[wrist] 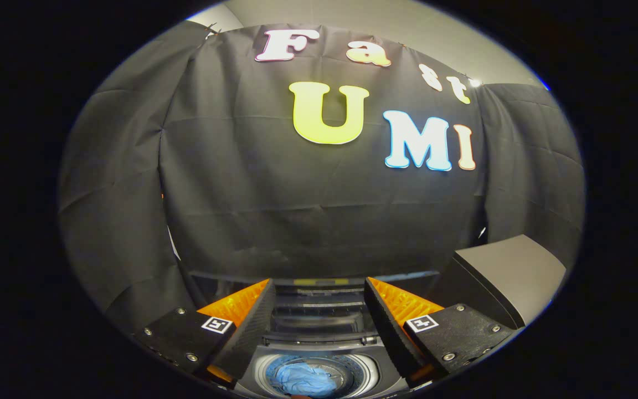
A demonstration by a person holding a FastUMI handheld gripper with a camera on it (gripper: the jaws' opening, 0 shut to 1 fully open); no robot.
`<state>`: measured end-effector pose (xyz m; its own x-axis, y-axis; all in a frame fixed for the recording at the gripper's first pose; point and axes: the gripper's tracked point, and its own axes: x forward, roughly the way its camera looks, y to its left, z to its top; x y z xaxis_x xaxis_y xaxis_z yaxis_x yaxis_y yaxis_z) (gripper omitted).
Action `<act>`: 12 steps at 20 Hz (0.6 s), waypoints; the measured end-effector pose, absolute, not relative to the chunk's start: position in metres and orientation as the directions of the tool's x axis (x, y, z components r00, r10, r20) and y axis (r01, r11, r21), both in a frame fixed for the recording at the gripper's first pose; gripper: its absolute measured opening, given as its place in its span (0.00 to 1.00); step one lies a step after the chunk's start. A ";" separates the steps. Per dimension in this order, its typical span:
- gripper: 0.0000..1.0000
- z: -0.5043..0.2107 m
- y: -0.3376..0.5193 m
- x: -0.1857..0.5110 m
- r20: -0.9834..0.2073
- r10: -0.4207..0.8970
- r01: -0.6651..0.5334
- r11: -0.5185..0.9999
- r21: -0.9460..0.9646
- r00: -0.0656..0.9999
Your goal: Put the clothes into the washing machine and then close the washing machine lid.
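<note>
The washing machine (319, 354) sits low, straight beneath the gripper (319, 316), with its top opening showing between the two fingers and a folded, raised lid (319, 310) standing at the back of the opening, just ahead of the fingertips. A dark grey box-like object (504, 271) stands off to the right of the machine; what it is, I cannot tell. Down in the drum (319, 376) lies the blue clothes (305, 379) bundle, so loading looks done, and the step in hand is likely closing the lid. The gripper is spread wide with nothing between its fingers, hovering above the opening. To do this well, I would come forward to the lid's upper edge, catch it with one finger or a light pinch, and draw it toward the front and down in a smooth arc, keeping the fingers out of the opening so nothing is trapped, and checking no cloth overhangs the rim.
</note>
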<state>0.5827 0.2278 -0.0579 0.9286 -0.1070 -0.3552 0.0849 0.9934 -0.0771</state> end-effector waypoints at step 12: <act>0.98 -0.114 0.226 0.659 -0.526 -0.094 0.057 0.995 -0.087 0.845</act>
<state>0.6595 0.2264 -0.1135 0.8452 -0.0940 -0.5261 0.0567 0.9946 -0.0866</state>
